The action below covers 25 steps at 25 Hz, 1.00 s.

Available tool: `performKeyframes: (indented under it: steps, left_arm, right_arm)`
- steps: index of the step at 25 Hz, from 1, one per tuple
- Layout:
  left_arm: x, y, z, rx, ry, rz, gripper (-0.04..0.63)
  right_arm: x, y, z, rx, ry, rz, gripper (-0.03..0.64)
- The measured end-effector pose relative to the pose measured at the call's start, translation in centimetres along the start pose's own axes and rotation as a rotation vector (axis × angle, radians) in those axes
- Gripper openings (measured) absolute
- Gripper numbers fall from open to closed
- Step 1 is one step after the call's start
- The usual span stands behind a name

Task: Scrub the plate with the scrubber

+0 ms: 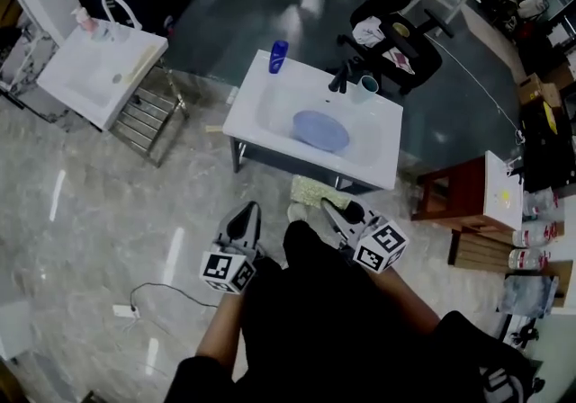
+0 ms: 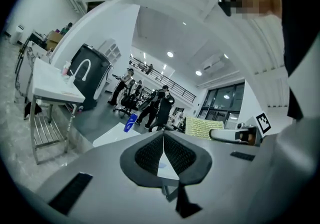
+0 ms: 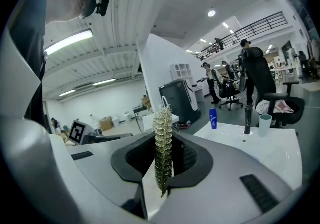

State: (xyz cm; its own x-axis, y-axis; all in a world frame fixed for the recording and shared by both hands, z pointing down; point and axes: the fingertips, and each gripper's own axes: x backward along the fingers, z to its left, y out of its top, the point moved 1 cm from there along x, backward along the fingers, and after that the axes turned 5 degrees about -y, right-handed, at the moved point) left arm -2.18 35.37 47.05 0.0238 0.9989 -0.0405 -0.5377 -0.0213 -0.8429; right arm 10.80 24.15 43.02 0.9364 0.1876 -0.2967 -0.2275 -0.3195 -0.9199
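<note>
Right claw clamped on yellow-green scrubber, held edge-on. Left claw closed, empty. Both near white sink, front side. Blue plate lies in sink basin. Blue bottle on sink's back edge.

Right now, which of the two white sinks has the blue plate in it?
The middle sink, nearest the person, holds the blue plate and has a blue bottle on its corner. The far-left sink has no plate.

Smooth glossy plate, rough woven scrubber, glossy sink, polished floor
</note>
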Motion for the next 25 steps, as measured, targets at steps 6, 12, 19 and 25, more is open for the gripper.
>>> performKeyframes:
  steps: [6,12,19,25]
  left_arm:
    - [-5.2,-1.4,1.2,-0.051,-0.047,0.093,0.006]
    - [-10.8,-1.3,1.9,-0.085,-0.086,0.149,0.006]
    - [-19.1,-1.7,3.7,-0.097,-0.089,0.248,0.006]
    - [-25.2,-2.7,5.9,-0.091,-0.042,0.311,0.006]
  right_arm:
    - [-0.3,0.6,-4.0,-0.04,-0.073,-0.058,0.064]
    - [-0.9,1.6,-8.7,-0.053,-0.097,-0.114,0.064]
    - [-1.2,1.7,-17.3,-0.173,-0.208,-0.149,0.064]
    - [-2.9,1.8,-22.6,-0.212,-0.202,-0.122,0.064]
